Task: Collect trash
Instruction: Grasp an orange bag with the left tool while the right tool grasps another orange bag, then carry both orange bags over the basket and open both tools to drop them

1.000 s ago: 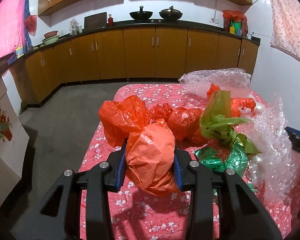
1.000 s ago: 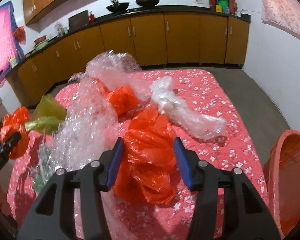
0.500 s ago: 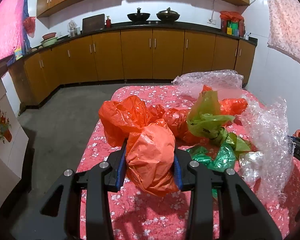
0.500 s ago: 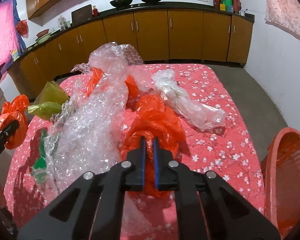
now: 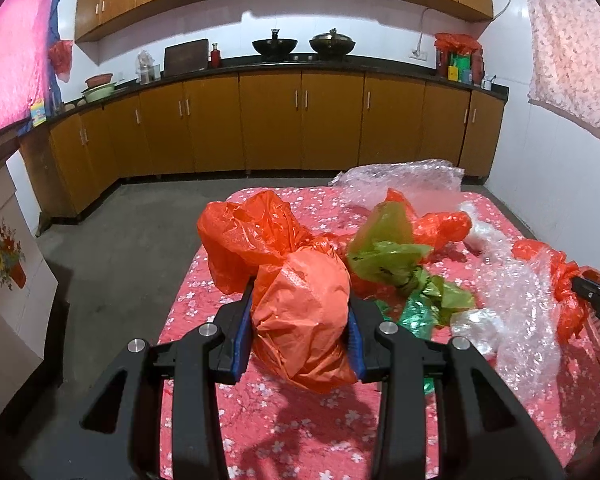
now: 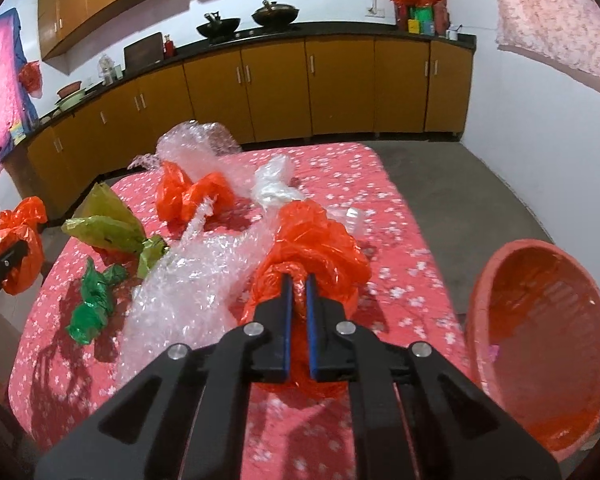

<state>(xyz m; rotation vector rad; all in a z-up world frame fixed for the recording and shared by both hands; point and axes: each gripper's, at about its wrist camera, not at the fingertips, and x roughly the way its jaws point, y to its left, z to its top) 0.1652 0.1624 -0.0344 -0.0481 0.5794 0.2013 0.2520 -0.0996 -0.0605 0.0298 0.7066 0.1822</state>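
Left gripper [image 5: 300, 320] clamped on a puffed orange bag [image 5: 304, 320], right gripper [image 6: 299, 292] pinching a red bag's [image 6: 312, 248] gathered neck, both ready for the basket [image 6: 540, 320] just right.

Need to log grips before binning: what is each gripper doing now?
Left gripper: shut on an orange plastic bag.
Right gripper: shut on another orange bag.

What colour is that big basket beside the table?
Orange-red plastic basket, seen best in the right wrist view.

bags [image 6: 196, 200] on table [image 6: 380, 184], basket [image 6: 540, 320] right
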